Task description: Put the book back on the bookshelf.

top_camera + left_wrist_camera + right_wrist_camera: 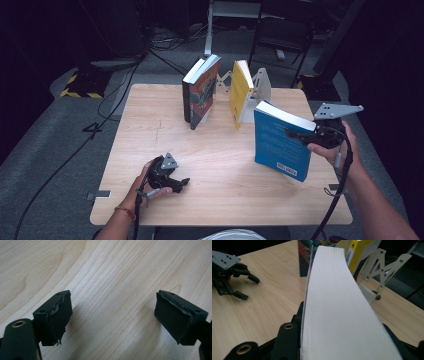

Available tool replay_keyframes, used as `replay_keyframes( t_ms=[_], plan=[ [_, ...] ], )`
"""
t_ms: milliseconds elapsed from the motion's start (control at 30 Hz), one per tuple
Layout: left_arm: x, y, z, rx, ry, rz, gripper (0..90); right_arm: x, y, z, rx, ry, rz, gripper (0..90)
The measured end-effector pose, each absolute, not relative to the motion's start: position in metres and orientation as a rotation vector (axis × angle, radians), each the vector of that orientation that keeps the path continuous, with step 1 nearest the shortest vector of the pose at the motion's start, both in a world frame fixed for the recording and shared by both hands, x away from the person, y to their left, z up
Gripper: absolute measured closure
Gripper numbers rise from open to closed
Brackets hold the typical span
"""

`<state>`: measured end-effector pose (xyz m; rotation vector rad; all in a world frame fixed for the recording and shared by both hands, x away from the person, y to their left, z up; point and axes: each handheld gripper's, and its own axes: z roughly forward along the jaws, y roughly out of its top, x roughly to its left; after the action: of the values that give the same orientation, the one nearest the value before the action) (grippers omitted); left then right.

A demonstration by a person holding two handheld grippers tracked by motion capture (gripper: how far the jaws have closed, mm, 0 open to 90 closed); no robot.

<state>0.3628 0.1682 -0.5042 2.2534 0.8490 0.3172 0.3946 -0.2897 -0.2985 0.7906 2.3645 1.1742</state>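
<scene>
No words or numbers come through clearly anywhere. The blue book (280,145) shows a white barcode patch low on its cover, its digits too small to read. The picture-covered book (201,92) and the yellow book (241,92) give up no legible title.

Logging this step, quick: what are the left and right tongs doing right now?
Left tongs: open, empty, low over the table.
Right tongs: closed on the blue book, holding it upright.

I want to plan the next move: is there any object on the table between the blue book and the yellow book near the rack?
Nothing visible. The right gripper holds the blue book; only bare table lies between it and the yellow book.
</scene>
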Motion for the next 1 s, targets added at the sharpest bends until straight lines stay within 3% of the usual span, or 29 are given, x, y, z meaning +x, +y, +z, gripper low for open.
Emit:
replay_keyframes(
  t_ms=[367,1000],
  plan=[
    [0.363,0.168,-0.504,2.251,0.853,0.309,14.4,0.415,-0.295,-0.282,0.864,2.287,1.137,60.4],
    [0.363,0.165,-0.504,2.247,0.868,0.321,14.3,0.485,-0.263,-0.259,1.039,2.120,1.122,60.3]
  ],
)
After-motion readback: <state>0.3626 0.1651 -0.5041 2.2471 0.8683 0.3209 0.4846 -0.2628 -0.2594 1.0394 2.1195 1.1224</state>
